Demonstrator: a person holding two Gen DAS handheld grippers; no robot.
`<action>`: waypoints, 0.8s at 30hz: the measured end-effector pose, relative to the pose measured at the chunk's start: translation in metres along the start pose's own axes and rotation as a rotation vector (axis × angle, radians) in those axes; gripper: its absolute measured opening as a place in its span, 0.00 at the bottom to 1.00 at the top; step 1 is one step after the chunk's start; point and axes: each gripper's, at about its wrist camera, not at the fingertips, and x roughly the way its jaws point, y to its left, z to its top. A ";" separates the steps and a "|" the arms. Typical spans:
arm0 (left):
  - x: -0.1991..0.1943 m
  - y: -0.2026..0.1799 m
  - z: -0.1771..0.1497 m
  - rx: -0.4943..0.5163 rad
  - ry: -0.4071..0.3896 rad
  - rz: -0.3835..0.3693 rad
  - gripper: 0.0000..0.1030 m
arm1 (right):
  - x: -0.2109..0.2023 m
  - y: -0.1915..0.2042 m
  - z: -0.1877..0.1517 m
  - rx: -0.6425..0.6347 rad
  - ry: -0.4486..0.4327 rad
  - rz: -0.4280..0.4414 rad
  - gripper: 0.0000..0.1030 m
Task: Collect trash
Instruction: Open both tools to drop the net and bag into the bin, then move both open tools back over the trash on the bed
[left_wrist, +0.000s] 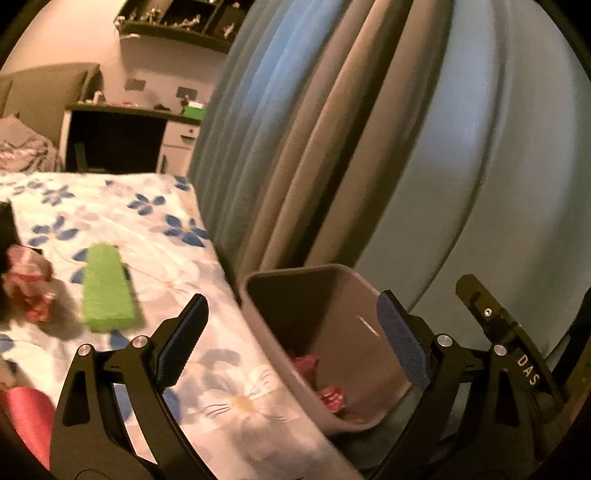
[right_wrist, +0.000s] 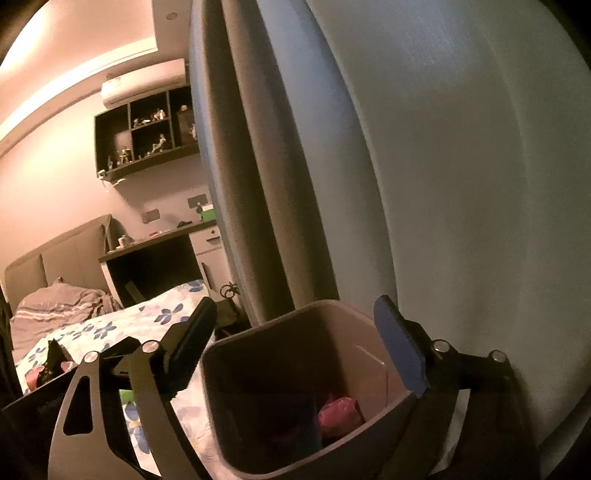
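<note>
My left wrist camera looks forward past my own fingers, tilted a little down, close over the edge of the flowered bedsheet (left_wrist: 122, 221) and the bin (left_wrist: 332, 291) beside it, with the curtain (left_wrist: 332, 129) just behind. My right wrist camera sits nearer the bin (right_wrist: 295, 325), looking almost straight into its mouth. Both views share the bin, the curtain (right_wrist: 461, 184), the bedsheet (right_wrist: 159, 314) and the far wall shelf (right_wrist: 147, 133).

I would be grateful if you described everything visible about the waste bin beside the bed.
The grey plastic waste bin is rectangular with rounded corners, open-topped and lidless. It stands beside the floral-sheeted bed, in front of the blue-grey curtain. Crumpled pink and red wrappers lie at its bottom. Neither gripper touches it.
</note>
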 end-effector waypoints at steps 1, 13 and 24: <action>-0.005 0.002 0.001 0.003 -0.004 0.020 0.88 | -0.002 0.003 -0.001 -0.007 -0.006 0.007 0.85; -0.077 0.052 0.012 -0.010 -0.069 0.195 0.88 | -0.010 0.050 -0.014 -0.078 0.038 0.130 0.86; -0.135 0.115 0.017 -0.043 -0.138 0.359 0.88 | -0.008 0.113 -0.031 -0.139 0.102 0.265 0.86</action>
